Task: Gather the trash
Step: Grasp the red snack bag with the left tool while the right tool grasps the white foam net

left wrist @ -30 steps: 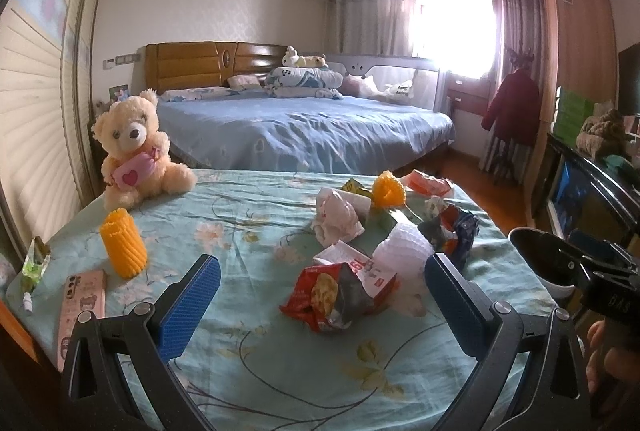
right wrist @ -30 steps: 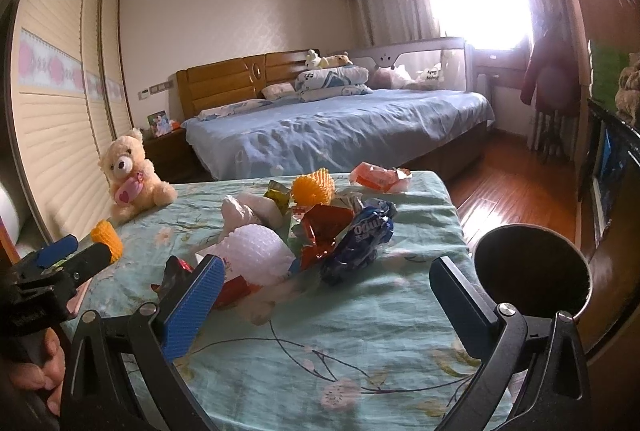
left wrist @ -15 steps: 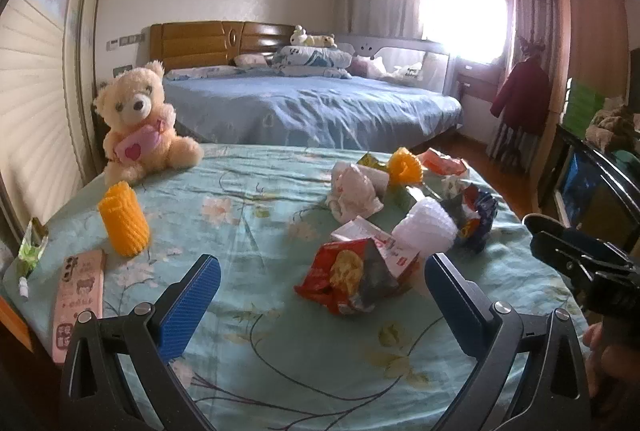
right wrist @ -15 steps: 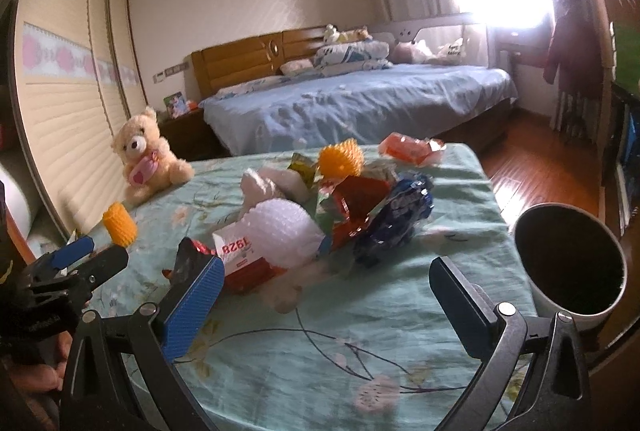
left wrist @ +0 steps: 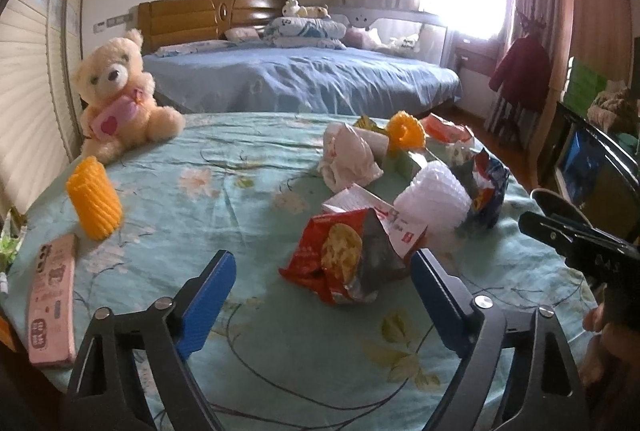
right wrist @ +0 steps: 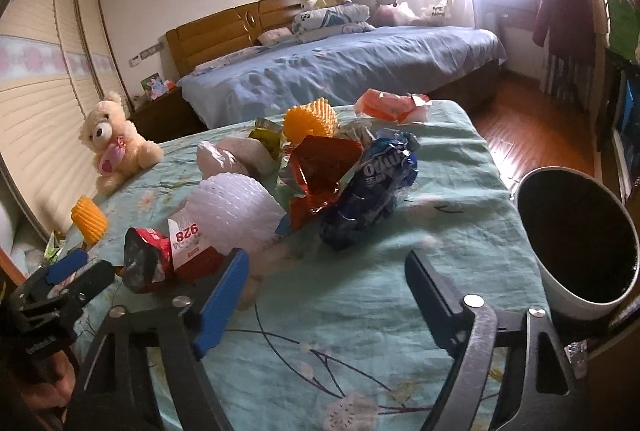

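Wrappers (left wrist: 344,255) heap at frame centre on the table (left wrist: 240,191); left gripper (left wrist: 322,281) and right gripper (right wrist: 326,283) both gape empty; bin (right wrist: 576,243) at right.

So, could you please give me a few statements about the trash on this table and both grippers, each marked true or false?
1. The left gripper is open and holds nothing. True.
2. The red crinkled snack bag lies inside the white round bin with the dark inside. False: it lies on the teal flowered tablecloth.
3. The cream teddy bear with a pink heart sits on the table. True.
4. The right gripper is shut on the dark blue crumpled wrapper. False: it is open, and the wrapper lies ahead of it.
5. The bin stands to the right of the trash pile in the right wrist view. True.
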`<control>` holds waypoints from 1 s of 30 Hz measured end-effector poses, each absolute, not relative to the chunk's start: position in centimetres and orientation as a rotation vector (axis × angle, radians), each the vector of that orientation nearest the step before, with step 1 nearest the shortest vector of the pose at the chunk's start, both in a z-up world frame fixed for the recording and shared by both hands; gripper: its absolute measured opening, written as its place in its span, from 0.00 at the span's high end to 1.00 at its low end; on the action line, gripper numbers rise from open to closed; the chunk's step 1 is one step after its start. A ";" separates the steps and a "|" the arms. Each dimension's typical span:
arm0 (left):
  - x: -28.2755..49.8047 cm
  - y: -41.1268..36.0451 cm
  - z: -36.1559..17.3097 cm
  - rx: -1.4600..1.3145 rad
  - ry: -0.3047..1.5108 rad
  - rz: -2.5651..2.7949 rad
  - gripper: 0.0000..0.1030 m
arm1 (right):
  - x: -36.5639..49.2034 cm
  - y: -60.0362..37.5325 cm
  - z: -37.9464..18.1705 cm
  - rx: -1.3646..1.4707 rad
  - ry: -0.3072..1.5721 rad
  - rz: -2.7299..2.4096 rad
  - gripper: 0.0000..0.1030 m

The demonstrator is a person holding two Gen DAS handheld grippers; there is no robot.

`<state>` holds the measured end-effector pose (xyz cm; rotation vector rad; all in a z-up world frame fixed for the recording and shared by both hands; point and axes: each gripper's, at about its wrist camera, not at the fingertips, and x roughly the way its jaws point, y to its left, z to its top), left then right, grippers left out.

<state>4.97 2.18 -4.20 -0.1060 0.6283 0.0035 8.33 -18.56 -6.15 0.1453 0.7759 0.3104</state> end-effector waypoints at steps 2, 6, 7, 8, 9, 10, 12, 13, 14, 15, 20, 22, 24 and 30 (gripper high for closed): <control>5.4 2.2 -4.4 -0.107 0.636 -0.001 0.20 | 8.5 -18.3 -6.2 0.146 0.778 0.325 0.28; 6.3 2.3 -4.8 -0.110 0.650 -0.010 0.26 | 9.1 -17.1 -6.2 0.148 0.784 0.377 0.40; 6.5 2.3 -5.0 -0.109 0.656 -0.011 0.28 | 9.2 -16.8 -6.3 0.149 0.789 0.389 0.42; 6.7 2.3 -5.2 -0.109 0.663 -0.013 0.30 | 9.4 -16.5 -6.4 0.153 0.795 0.402 0.45; 7.0 2.3 -5.4 -0.110 0.672 -0.019 0.34 | 9.6 -16.2 -6.6 0.163 0.804 0.421 0.48; 7.3 2.3 -5.6 -0.111 0.680 -0.024 0.37 | 9.8 -15.9 -6.7 0.167 0.811 0.431 0.49; 7.9 2.3 -6.1 -0.111 0.702 -0.033 0.43 | 10.2 -15.3 -7.0 0.175 0.823 0.456 0.52; 8.1 2.3 -6.3 -0.111 0.712 -0.037 0.48 | 10.3 -15.1 -7.1 0.179 0.829 0.467 0.53; 8.5 2.4 -6.5 -0.112 0.724 -0.040 0.51 | 10.4 -14.9 -7.2 0.184 0.834 0.476 0.53; 8.7 2.4 -6.7 -0.115 0.734 -0.045 0.56 | 10.7 -14.6 -7.3 0.191 0.840 0.487 0.53; 9.4 2.6 -6.9 -0.129 0.757 -0.048 0.69 | 11.7 -13.6 -7.9 0.234 0.867 0.537 0.53; 9.5 2.6 -6.9 -0.127 0.756 -0.050 0.76 | 12.0 -13.1 -8.0 0.236 0.871 0.549 0.62; 9.6 2.6 -7.0 -0.125 0.751 -0.049 0.82 | 12.2 -12.8 -8.1 0.242 0.879 0.561 0.81; 9.4 3.0 -6.9 -0.134 0.735 -0.047 0.90 | 11.6 -12.2 -7.6 0.232 0.848 0.597 0.92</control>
